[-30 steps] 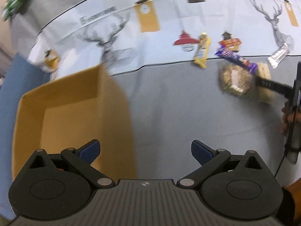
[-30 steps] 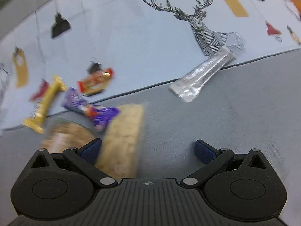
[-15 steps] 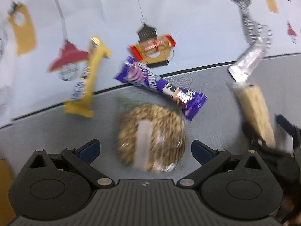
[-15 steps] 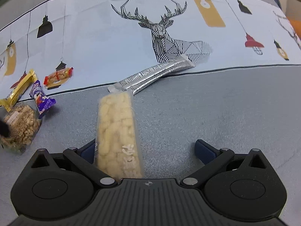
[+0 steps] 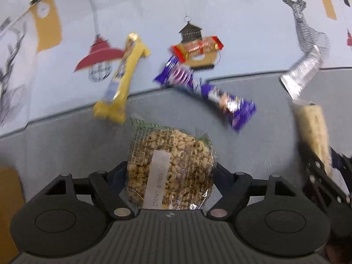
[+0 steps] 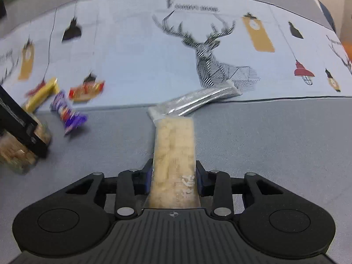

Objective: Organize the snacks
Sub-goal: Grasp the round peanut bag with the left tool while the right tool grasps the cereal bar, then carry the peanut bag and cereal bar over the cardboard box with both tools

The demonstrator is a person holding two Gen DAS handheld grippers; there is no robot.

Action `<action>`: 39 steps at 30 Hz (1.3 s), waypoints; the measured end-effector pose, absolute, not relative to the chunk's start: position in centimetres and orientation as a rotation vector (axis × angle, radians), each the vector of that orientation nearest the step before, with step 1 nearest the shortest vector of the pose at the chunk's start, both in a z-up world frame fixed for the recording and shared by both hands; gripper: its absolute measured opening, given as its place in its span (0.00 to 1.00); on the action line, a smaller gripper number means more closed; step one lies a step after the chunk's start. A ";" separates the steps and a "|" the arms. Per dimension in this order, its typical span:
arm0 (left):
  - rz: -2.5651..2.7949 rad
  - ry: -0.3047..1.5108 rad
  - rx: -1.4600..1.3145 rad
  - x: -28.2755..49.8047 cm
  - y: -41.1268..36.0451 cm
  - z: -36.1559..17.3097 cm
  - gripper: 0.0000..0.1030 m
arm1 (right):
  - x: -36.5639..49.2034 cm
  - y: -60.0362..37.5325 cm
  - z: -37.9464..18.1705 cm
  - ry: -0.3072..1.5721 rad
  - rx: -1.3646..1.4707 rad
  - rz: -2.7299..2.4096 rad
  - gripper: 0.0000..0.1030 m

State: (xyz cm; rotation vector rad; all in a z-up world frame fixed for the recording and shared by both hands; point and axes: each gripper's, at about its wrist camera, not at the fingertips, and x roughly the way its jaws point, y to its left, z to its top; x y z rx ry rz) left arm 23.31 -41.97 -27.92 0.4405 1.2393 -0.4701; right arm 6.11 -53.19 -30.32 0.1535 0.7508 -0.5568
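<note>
My left gripper (image 5: 170, 173) is shut on a round puffed-grain cake in clear wrap (image 5: 169, 165) on the grey cloth. My right gripper (image 6: 173, 176) is shut on a long pale rice-crisp bar (image 6: 175, 151); this bar (image 5: 312, 129) and gripper also show at the right edge of the left wrist view. Loose on the cloth lie a yellow bar (image 5: 121, 81), a purple bar (image 5: 206, 90), a red-gold candy (image 5: 197, 48) and a silver packet (image 5: 304, 72). The silver packet (image 6: 193, 103) lies just past the tip of the rice-crisp bar.
A tablecloth with deer and lantern prints (image 6: 211, 52) covers the far half of the table. An orange-brown box edge (image 5: 8, 209) shows at the far left of the left wrist view. The left gripper's body (image 6: 19, 121) stands at the left of the right wrist view.
Both grippers have moved forward over their snacks and closed: the left on the grain cake, the right on the rice-crisp bar. A second ago the left gripper faced the box.
</note>
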 end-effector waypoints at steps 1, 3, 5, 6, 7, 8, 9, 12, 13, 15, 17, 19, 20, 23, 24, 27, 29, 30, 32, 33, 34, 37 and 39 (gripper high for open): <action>-0.461 1.245 0.435 22.7 -40.9 -27.3 0.81 | 6.0 -52.9 -30.0 0.753 0.182 -0.557 0.37; -0.462 1.245 0.412 21.5 -38.9 -25.7 0.81 | 5.4 -52.6 -28.9 0.745 0.261 -0.570 0.37; -0.468 1.214 0.392 19.9 -35.6 -23.1 0.81 | 4.1 -51.9 -26.9 0.698 0.317 -0.582 0.37; -0.471 1.190 0.385 19.0 -34.3 -21.8 0.81 | 3.3 -51.4 -25.6 0.666 0.336 -0.583 0.37; -0.474 1.161 0.375 17.7 -32.5 -20.2 0.81 | 2.5 -50.6 -24.2 0.637 0.350 -0.576 0.37; -0.475 1.139 0.369 16.6 -31.1 -18.8 0.81 | 1.7 -49.6 -22.8 0.606 0.359 -0.565 0.37; -0.475 1.117 0.363 15.4 -29.3 -17.3 0.81 | 0.8 -48.5 -21.4 0.578 0.361 -0.550 0.37; -0.457 1.036 0.358 11.7 -24.5 -13.2 0.81 | -1.9 -44.2 -17.1 0.508 0.358 -0.492 0.37; -0.447 1.006 0.360 10.3 -22.8 -12.0 0.81 | -2.8 -42.7 -15.9 0.492 0.355 -0.470 0.37; -0.408 0.954 0.373 7.7 -19.4 -9.8 0.81 | -5.0 -39.2 -13.6 0.459 0.335 -0.420 0.37; -0.371 0.922 0.395 5.2 -16.1 -8.5 0.81 | -7.0 -35.6 -11.8 0.450 0.323 -0.364 0.37; -0.324 0.905 0.408 3.0 -12.9 -7.9 0.81 | -8.6 -32.5 -10.6 0.457 0.323 -0.309 0.37; -0.310 0.906 0.400 1.8 -11.1 -7.6 0.81 | -9.5 -30.8 -10.1 0.463 0.322 -0.286 0.37; -0.298 0.927 0.340 -0.9 -6.9 -7.4 0.81 | -11.3 -26.1 -9.2 0.498 0.308 -0.209 0.37; -0.299 0.926 0.329 -1.7 -5.9 -7.3 0.81 | -11.8 -24.5 -8.9 0.514 0.304 -0.185 0.37; -0.290 0.905 0.308 -4.4 -3.3 -7.2 0.81 | -12.9 -20.1 -8.3 0.553 0.298 -0.116 0.37; -0.278 0.900 0.293 -5.7 -2.2 -7.1 0.81 | -13.7 -17.5 -7.9 0.571 0.291 -0.067 0.37; -0.285 0.898 0.272 -6.0 -1.9 -7.0 0.81 | -14.2 -16.4 -7.5 0.572 0.273 -0.047 0.37; -0.295 0.864 0.232 -7.3 -0.4 -6.3 0.81 | -15.0 -14.8 -6.7 0.560 0.241 -0.017 0.37; -0.287 0.847 0.227 -7.8 0.1 -5.9 0.81 | -15.2 -14.1 -6.2 0.560 0.223 -0.015 0.37; -0.282 0.835 0.222 -8.3 0.6 -5.5 0.81 | -15.2 -13.7 -5.8 0.558 0.206 -0.012 0.37; -0.268 0.804 0.196 -9.2 1.9 -4.6 0.81 | -16.0 -12.2 -4.6 0.522 0.163 0.008 0.37; -0.266 0.796 0.185 -9.8 2.4 -4.3 0.81 | -16.5 -11.6 -4.4 0.507 0.145 0.018 0.37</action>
